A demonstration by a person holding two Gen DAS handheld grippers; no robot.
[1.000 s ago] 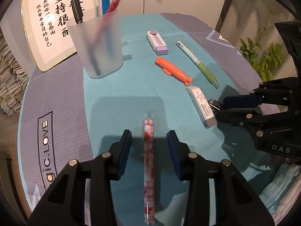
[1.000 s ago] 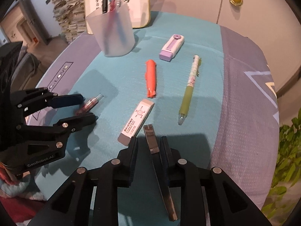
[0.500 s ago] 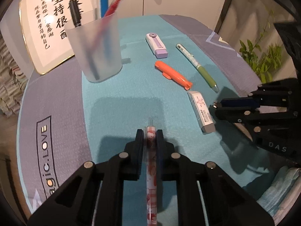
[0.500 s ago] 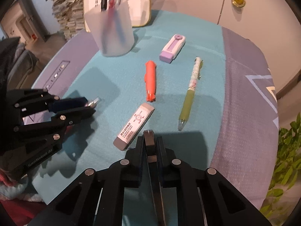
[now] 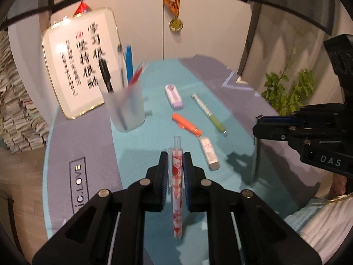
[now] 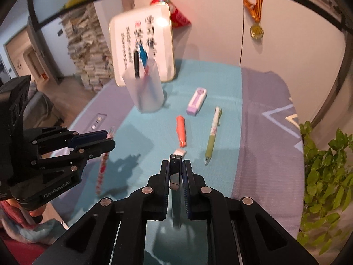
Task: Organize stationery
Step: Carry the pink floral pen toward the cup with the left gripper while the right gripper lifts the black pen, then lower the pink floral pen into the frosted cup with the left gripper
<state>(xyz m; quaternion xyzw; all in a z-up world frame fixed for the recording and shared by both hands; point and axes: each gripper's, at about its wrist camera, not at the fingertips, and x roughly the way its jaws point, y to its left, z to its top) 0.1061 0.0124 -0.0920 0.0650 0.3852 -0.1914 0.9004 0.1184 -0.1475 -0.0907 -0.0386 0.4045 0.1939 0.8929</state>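
My left gripper (image 5: 175, 154) is shut on a pink checked pen (image 5: 177, 190) and holds it off the teal mat; the same pen (image 6: 102, 167) hangs below the left gripper (image 6: 108, 140) in the right wrist view. My right gripper (image 6: 176, 163) is shut on a dark flat utility knife (image 6: 175, 172), also lifted; it shows at the right as the right gripper (image 5: 257, 123). A frosted pen cup (image 5: 125, 108) (image 6: 145, 92) with several pens stands at the back. On the mat lie a white eraser (image 5: 209, 152), an orange marker (image 5: 186, 124), a green pen (image 5: 209, 112) and a purple correction tape (image 5: 174, 96).
A framed board with writing (image 5: 77, 66) leans behind the cup. Stacked papers (image 5: 15, 110) rise at the left, a potted plant (image 6: 326, 167) at the right. A medal (image 5: 176, 24) hangs on the cabinet door. The grey cloth (image 5: 72, 150) surrounds the mat.
Both grippers closed, the left on the pink pen and the right on the knife, then lifted them off the mat. The view now tilts up toward the wall.
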